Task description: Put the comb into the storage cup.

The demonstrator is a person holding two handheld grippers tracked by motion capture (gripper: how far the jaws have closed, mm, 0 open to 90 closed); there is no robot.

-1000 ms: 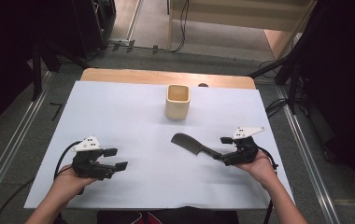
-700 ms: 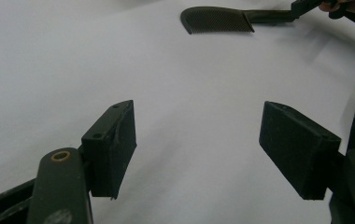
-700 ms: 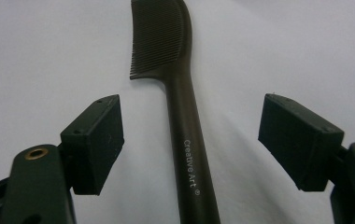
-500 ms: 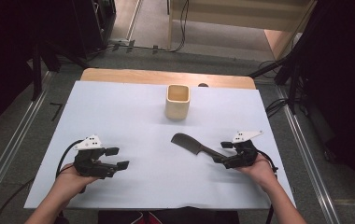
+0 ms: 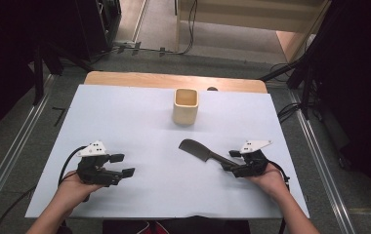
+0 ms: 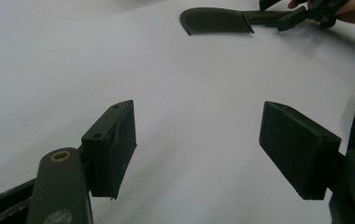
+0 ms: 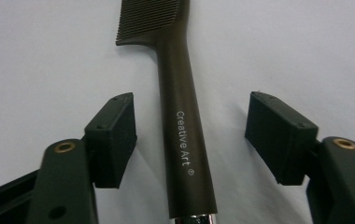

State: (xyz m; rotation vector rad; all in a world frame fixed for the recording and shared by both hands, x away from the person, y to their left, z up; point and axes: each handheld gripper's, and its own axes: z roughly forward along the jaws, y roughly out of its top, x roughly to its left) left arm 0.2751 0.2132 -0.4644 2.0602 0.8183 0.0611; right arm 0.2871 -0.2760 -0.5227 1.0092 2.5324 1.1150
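From the high view, the comb (image 5: 198, 149) lay flat on the white sheet (image 5: 139, 122), its handle running back between the jaws of the right gripper (image 5: 233, 161), which stood open around it without yet pinching. The left gripper (image 5: 120, 165) rested well apart from the comb, jaws open and empty. A cup (image 5: 186, 106) stood ahead of both grippers, beyond the comb's toothed end. The likely risk here was a poor grip: the handle sat low on the sheet, so jaws closing above it could slide over or push it flat.

In the left gripper view, the left gripper (image 6: 199, 149) spread wide over bare sheet, with the comb (image 6: 217, 21) far ahead and to its right, where the other gripper met the handle.

The right gripper view showed what the others did not: the handle (image 7: 185, 140), printed "Creative Art", lay nearer the left jaw than the right, with clear gaps on both sides of the right gripper (image 7: 189, 135). Closing from there could nudge the handle sideways and swing the teeth (image 7: 147, 18), since the round, smooth handle might roll or slip between the pads.
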